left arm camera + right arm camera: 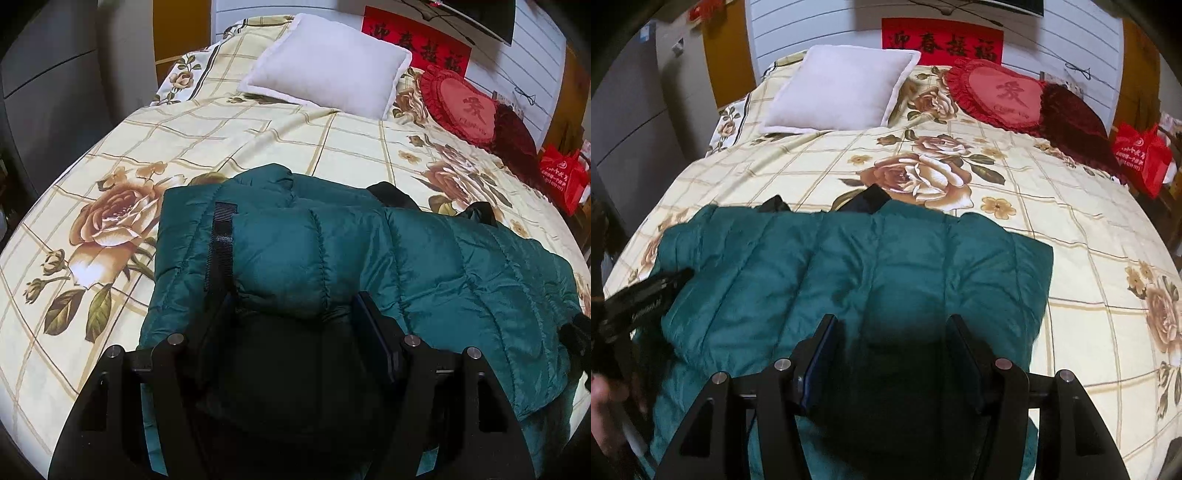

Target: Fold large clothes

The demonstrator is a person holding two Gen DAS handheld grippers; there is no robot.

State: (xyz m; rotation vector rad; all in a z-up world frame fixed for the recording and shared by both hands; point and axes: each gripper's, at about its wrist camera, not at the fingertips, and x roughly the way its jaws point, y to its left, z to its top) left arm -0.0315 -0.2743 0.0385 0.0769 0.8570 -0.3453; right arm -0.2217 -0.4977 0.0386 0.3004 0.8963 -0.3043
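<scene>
A teal quilted puffer jacket [461, 258] lies folded across the near part of a bed. In the left wrist view a puffy fold with a black hook-and-loop strip [221, 236] bulges up between the fingers of my left gripper [295, 314], and the pads press on it. My right gripper [892, 332] sits over the jacket [812, 266] near its right end, with padded fabric filling the gap between its fingers. The left gripper [646, 295] and a hand show at the left edge of the right wrist view. The right gripper [580, 332] is just visible at the right edge of the left wrist view.
The bed has a cream floral sheet [1071, 240]. At its head lie a white pillow [838, 85], a red heart cushion [997, 92] and a dark red cushion [1071, 118]. A red bag [1141, 155] stands beside the bed at the right. Grey cabinets stand at the left.
</scene>
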